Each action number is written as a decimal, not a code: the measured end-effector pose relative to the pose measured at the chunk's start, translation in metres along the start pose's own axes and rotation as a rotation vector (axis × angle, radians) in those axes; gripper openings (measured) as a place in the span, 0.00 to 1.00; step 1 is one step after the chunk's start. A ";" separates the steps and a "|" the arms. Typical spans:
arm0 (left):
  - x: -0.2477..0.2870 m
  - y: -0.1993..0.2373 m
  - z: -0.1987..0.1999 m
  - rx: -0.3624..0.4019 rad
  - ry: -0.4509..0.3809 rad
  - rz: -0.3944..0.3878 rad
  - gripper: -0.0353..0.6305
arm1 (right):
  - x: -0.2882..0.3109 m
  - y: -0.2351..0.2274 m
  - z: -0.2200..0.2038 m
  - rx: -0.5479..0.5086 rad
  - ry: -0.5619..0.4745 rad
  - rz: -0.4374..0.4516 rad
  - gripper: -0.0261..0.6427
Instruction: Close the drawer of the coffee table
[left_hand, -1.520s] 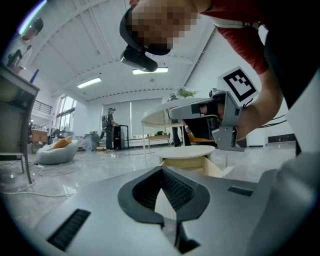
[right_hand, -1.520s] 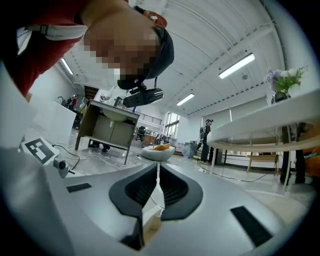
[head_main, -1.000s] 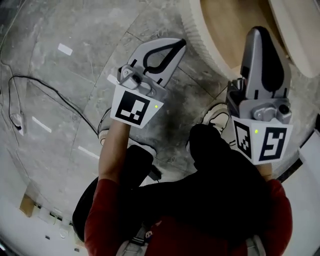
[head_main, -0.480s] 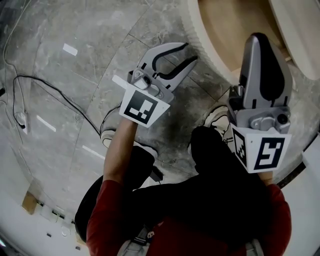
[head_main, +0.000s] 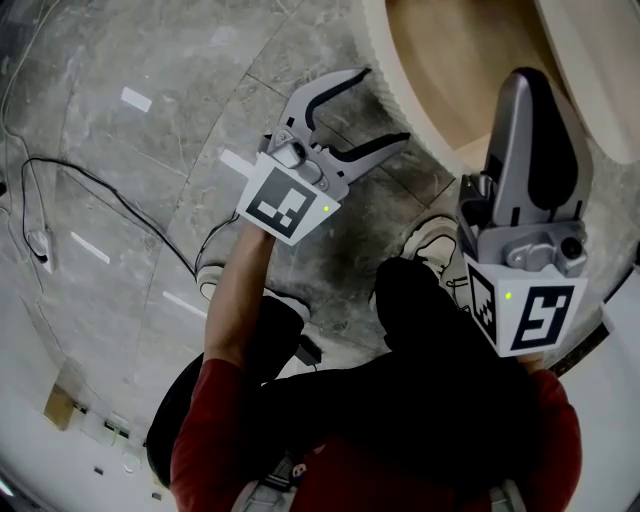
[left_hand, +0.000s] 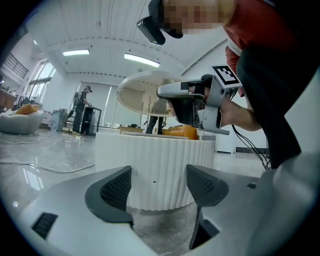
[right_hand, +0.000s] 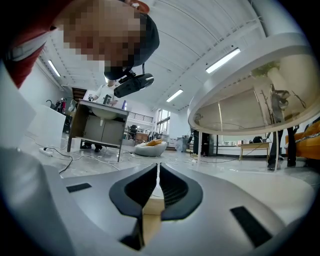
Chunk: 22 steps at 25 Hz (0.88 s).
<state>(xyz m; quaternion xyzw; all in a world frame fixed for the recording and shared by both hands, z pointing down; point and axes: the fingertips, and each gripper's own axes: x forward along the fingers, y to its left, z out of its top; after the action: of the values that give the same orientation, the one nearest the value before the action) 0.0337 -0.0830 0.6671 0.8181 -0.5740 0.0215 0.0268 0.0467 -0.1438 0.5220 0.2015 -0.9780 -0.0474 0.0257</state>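
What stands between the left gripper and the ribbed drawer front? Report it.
Nothing visible. The left gripper, whose jaws have just been opening and hold nothing, faces the ribbed drawer front across bare floor. The right gripper is higher up, off that line.

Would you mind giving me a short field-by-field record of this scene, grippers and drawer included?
left gripper: open, jaws have just been opening, nothing between them, facing the drawer
right gripper: shut, holding nothing, over the drawer's wooden inside
drawer: white ribbed front, standing open
table top: white, rounded, beyond the drawer
floor: grey stone tiles
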 end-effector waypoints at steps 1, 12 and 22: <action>0.001 0.000 0.000 -0.003 -0.005 0.000 0.57 | 0.000 -0.001 0.000 -0.001 -0.002 -0.002 0.08; 0.025 0.001 -0.010 -0.095 0.036 0.015 0.57 | -0.003 -0.008 0.000 -0.008 -0.006 -0.012 0.08; 0.067 0.003 -0.007 -0.104 0.019 0.000 0.57 | -0.014 0.001 -0.009 0.026 0.022 0.021 0.08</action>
<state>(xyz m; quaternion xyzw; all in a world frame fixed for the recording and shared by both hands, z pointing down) 0.0542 -0.1465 0.6791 0.8152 -0.5742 -0.0006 0.0749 0.0598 -0.1377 0.5305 0.1920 -0.9803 -0.0323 0.0345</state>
